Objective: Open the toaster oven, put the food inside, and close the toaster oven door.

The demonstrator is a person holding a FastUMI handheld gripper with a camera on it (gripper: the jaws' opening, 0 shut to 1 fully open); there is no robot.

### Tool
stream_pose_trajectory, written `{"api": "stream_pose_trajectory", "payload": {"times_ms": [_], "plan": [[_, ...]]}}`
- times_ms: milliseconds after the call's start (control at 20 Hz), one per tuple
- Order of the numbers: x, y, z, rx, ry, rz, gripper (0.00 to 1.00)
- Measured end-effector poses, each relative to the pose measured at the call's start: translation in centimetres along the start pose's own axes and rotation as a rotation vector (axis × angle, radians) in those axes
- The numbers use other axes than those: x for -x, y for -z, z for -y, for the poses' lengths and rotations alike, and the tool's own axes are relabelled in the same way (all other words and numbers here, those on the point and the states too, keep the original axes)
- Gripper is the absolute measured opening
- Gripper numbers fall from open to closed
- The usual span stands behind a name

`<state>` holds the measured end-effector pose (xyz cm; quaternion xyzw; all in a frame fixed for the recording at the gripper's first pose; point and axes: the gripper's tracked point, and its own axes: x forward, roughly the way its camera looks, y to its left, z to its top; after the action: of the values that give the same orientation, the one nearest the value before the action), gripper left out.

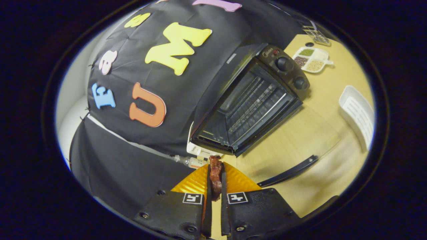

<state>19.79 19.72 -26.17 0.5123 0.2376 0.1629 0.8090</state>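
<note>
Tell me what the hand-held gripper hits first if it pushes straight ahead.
Probably the open toaster oven. The hand-held gripper, shut on the food, points near its lower left corner, though depth is unclear.

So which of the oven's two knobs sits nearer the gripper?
The lower knob, beside the open oven cavity's bottom corner. The other knob sits farther off. The gripper is shut on the food.

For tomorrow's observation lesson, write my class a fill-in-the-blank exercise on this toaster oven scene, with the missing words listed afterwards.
1. The gripper is shut on a reddish-brown piece of ____.
2. The door of the toaster oven is ____.
3. The oven has ____ black knobs.
4. Beyond the oven lies a divided dish with ____ compartments of grains.

Missing words: food; open; two; three
</note>
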Motion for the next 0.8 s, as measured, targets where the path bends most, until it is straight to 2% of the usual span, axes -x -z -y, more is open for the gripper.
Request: {"api": "stream_pose_trajectory", "payload": {"times_ms": [150,250,400,550,800], "plan": [[-4.0,-0.3,1.6,-0.118,0.019,0.052,0.14],[-6.0,-2.2,2.9,-0.169,0.046,0.104,0.14],[-8.2,-5.6,5.4,-0.153,0.117,0.195,0.14],[-9.6,-8.8,5.8,-0.163,0.104,0.273,0.14],[-12.7,-10.1,7.0,-0.111,0.18,0.314,0.14]]}}
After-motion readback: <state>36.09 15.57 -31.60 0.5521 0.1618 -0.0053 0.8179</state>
